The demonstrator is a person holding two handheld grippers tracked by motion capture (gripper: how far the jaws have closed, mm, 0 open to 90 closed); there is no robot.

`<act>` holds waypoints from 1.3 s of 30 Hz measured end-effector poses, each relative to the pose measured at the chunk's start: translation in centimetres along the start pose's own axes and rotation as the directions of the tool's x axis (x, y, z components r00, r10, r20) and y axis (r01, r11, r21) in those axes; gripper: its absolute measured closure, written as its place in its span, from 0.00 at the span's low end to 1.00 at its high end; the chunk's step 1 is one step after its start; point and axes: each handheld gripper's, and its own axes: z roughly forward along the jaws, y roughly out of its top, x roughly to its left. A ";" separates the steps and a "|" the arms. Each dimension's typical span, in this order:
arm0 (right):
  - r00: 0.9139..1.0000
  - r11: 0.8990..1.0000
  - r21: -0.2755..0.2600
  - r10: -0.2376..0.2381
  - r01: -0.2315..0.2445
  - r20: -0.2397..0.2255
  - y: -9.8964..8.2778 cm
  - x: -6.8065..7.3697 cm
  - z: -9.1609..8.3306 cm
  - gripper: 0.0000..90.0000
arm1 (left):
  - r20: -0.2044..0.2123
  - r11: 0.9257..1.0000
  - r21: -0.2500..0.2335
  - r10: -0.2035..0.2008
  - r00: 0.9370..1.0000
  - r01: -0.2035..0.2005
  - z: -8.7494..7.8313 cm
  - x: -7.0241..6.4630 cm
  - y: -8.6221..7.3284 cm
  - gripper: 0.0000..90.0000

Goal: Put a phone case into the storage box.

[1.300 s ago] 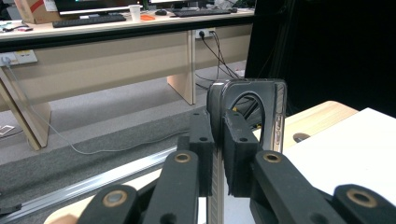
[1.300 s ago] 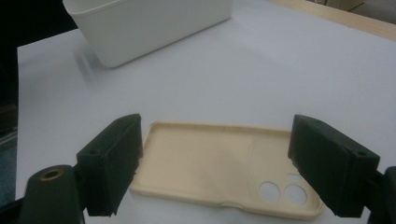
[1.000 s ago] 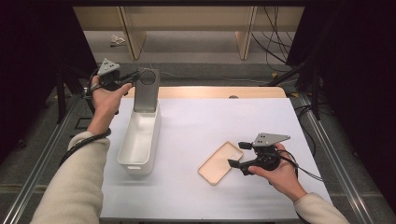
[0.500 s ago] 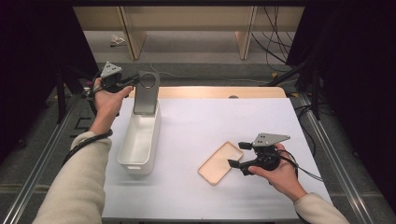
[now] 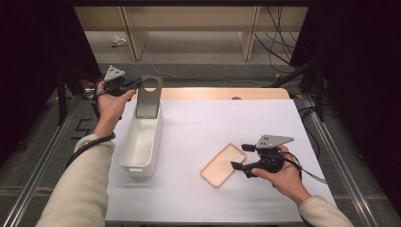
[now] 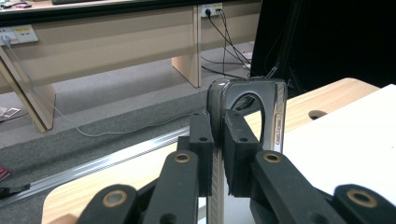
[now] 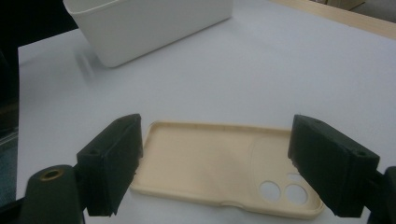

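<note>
A dark grey phone case (image 5: 149, 97) with a round cut-out stands upright over the far end of a white bin (image 5: 137, 168). My left gripper (image 5: 138, 84) is shut on its edge, and in the left gripper view the pads (image 6: 233, 140) pinch the grey case (image 6: 268, 112) side-on. A beige phone case (image 5: 222, 164) lies hollow side up on the white table cover. My right gripper (image 5: 241, 157) is open at its near-right end. In the right gripper view the beige case (image 7: 215, 168) lies between the wide jaws of my right gripper (image 7: 222, 158), with the left pad close to its edge.
The white cover (image 5: 213, 123) lies on a wooden tabletop with a round hole (image 5: 235, 98) at its far edge. Metal rails (image 5: 52, 156) run along both sides. Wooden desk legs (image 5: 132, 38) and cables (image 5: 279, 42) sit beyond the table. The white bin (image 7: 154, 23) appears ahead in the right gripper view.
</note>
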 end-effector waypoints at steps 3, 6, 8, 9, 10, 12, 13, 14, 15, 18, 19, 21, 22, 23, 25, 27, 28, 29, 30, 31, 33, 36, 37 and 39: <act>1.000 1.000 0.002 0.000 0.000 -0.001 0.0 0.0 0.0 0.20 | -0.001 1.000 0.001 -0.007 1.000 0.007 0.1 0.1 -0.2 0.92; 1.000 1.000 -0.002 -0.001 0.001 -0.006 0.0 0.0 0.0 0.19 | 0.000 1.000 0.006 -0.007 1.000 0.007 0.2 0.1 -0.4 0.92; 1.000 1.000 -0.006 0.000 0.000 -0.007 0.0 0.0 0.0 0.19 | 0.000 1.000 0.005 -0.011 1.000 0.011 0.3 0.1 -0.5 0.92; 1.000 1.000 -0.006 -0.001 0.001 -0.008 0.0 0.1 0.0 0.18 | 0.001 1.000 0.006 -0.011 1.000 0.011 0.3 0.1 -0.6 0.92; 1.000 1.000 -0.007 -0.003 0.003 -0.006 0.0 0.1 0.0 0.18 | 0.001 1.000 0.007 -0.009 1.000 0.009 0.3 0.2 -0.6 0.92; 1.000 1.000 -0.009 -0.004 0.004 -0.005 0.0 0.1 0.0 0.18 | 0.001 1.000 0.009 -0.011 1.000 0.011 0.4 0.2 -0.8 0.91; 1.000 1.000 -0.009 -0.004 0.004 -0.005 0.1 0.1 0.0 0.18 | 0.000 1.000 0.013 -0.009 1.000 0.009 0.4 0.2 -0.9 0.92; 1.000 1.000 -0.010 -0.005 0.005 -0.006 0.1 0.1 0.0 0.18 | 0.000 1.000 0.015 -0.012 1.000 0.012 0.5 0.2 -1.0 0.92; 1.000 1.000 -0.009 -0.006 0.006 -0.007 0.1 0.1 -0.1 0.18 | -0.001 1.000 0.018 -0.011 1.000 0.011 0.5 0.3 -1.1 0.92; 1.000 1.000 -0.009 -0.006 0.006 -0.008 0.1 0.1 -0.1 0.18 | -0.002 1.000 0.026 -0.014 1.000 0.014 0.7 0.4 -1.4 0.91; 1.000 1.000 -0.009 -0.007 0.007 -0.009 0.1 0.1 -0.1 0.18 | -0.005 0.999 0.027 -0.018 1.000 0.018 0.7 0.4 -1.5 0.91; 1.000 1.000 -0.008 -0.007 0.007 -0.010 0.1 0.1 -0.1 0.18 | -0.007 0.999 0.029 -0.022 1.000 0.022 0.8 0.5 -1.7 0.91; 1.000 1.000 -0.007 -0.008 0.008 -0.010 0.1 0.1 -0.1 0.18 | -0.008 0.999 0.030 -0.027 1.000 0.027 0.8 0.6 -1.8 0.91; 1.000 1.000 -0.007 -0.008 0.008 -0.010 0.1 0.1 -0.1 0.18 | -0.009 0.999 0.032 -0.030 1.000 0.030 0.9 0.6 -1.8 0.91; 1.000 1.000 -0.007 -0.009 0.009 -0.011 0.1 0.1 -0.1 0.18 | -0.007 0.999 0.035 -0.031 0.999 0.031 1.0 0.7 -2.0 0.91; 1.000 1.000 -0.007 -0.008 0.008 -0.011 0.1 0.1 -0.1 0.18 | -0.009 0.999 0.038 -0.035 0.999 0.035 1.1 0.7 -2.1 0.91; 1.000 1.000 -0.007 -0.008 0.008 -0.010 0.1 0.1 -0.1 0.18 | -0.008 0.999 0.041 -0.034 0.999 0.034 1.1 0.7 -2.1 0.91; 1.000 1.000 -0.007 -0.008 0.008 -0.010 0.1 0.1 -0.1 0.18 | -0.009 0.998 0.042 -0.036 0.999 0.037 1.2 0.7 -2.2 0.91; 1.000 1.000 -0.007 -0.008 0.008 -0.011 0.1 0.1 -0.1 0.18 | -0.009 0.998 0.042 -0.038 0.999 0.038 1.2 0.7 -2.2 0.91; 1.000 1.000 -0.007 -0.009 0.008 -0.011 0.1 0.1 -0.1 0.18 | -0.011 0.998 0.043 -0.041 0.999 0.041 1.3 0.8 -2.3 0.91; 1.000 1.000 -0.006 -0.009 0.009 -0.012 0.1 0.1 -0.1 0.18 | -0.011 0.998 0.046 -0.047 0.999 0.047 1.3 0.9 -2.4 0.91; 1.000 1.000 -0.006 -0.009 0.009 -0.013 0.1 0.1 -0.1 0.18 | -0.012 0.997 0.049 -0.052 0.999 0.053 1.4 1.0 -2.6 0.91; 1.000 1.000 -0.006 -0.009 0.009 -0.012 0.1 0.1 -0.1 0.18 | -0.014 0.997 0.049 -0.053 0.998 0.054 1.4 1.0 -2.7 0.91; 1.000 1.000 -0.005 -0.009 0.009 -0.013 0.1 0.1 -0.1 0.18 | -0.018 0.997 0.052 -0.057 0.998 0.058 1.5 1.1 -2.8 0.91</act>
